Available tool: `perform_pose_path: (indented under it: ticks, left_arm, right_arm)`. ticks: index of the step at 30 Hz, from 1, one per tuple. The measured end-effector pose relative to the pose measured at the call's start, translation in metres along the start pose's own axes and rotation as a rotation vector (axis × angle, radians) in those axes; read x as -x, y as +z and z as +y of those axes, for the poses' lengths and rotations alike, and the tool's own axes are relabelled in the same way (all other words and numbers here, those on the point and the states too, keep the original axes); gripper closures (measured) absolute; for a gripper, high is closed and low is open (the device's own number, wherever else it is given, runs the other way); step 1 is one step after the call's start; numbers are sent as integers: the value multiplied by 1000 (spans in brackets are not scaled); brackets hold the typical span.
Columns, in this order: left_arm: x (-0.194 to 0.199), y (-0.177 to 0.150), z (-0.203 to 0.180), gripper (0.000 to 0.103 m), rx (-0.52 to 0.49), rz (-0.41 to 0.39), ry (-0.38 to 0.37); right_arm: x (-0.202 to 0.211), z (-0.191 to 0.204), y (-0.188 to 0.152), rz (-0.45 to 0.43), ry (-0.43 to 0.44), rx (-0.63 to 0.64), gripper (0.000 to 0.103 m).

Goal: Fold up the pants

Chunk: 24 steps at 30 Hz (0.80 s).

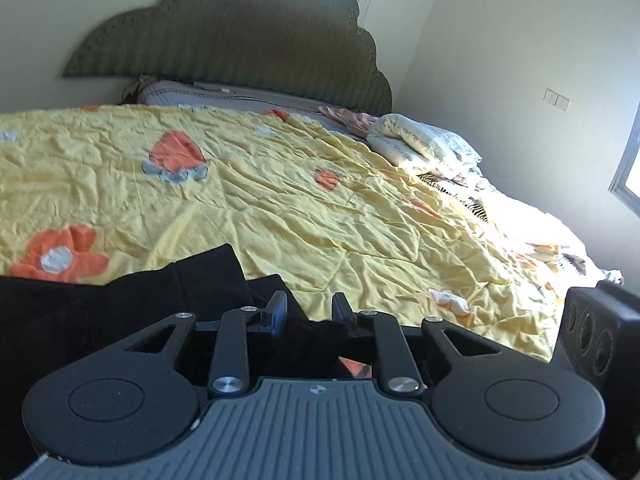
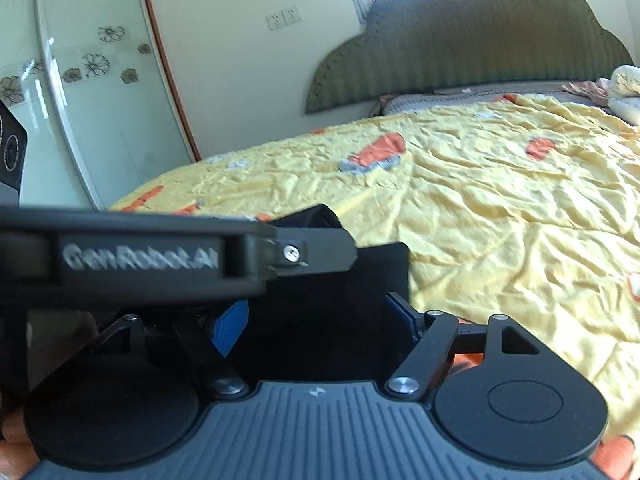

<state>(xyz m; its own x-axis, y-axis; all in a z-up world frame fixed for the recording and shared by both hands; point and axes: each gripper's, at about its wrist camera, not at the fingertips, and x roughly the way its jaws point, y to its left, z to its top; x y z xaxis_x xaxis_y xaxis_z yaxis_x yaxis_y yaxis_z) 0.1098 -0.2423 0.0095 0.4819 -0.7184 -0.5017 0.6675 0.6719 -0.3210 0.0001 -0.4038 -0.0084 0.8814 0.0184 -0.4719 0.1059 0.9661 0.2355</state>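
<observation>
While both tools sit low over the near edge of the bed (image 1: 360, 208), the black pants (image 1: 132, 300) lie bunched on the yellow floral quilt (image 1: 280, 184), right in front of the cameras and partly under them.

The left hand-held gripper (image 1: 310, 308) has its jaws a moderate way apart, with dark cloth lying between and below them; nothing looks pinched. The right hand-held gripper (image 2: 320, 316) stands wider open, its blue pads (image 2: 230, 328) framing a flat black panel of the pants (image 2: 344, 280), apparently without clamping it. The left tool's body crosses the right wrist view, so the two are very close together.

The likely trouble is a poor bite: closing now could catch only the top layer, or a fold of quilt with it, and a lift would then drag the bedding or let the lower layer sag out of line. The tools could also knock each other, being this near.

The pants are plain black, soft and thick-looking, with a squared edge in the right view and rumpled overlapping folds in the left; seams and waistband cannot be made out.
</observation>
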Motion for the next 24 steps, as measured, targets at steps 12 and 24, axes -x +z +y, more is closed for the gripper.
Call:
perform_pose_path:
  ticks: [12,24]
  left_arm:
    - [72,42,106,33,114,-73,391]
    - [42,25,161,34,55,100,606]
  right_arm:
    - [11,-27,28,-53,188,-270,27]
    - [-53,-21,55,79,164,-212,95]
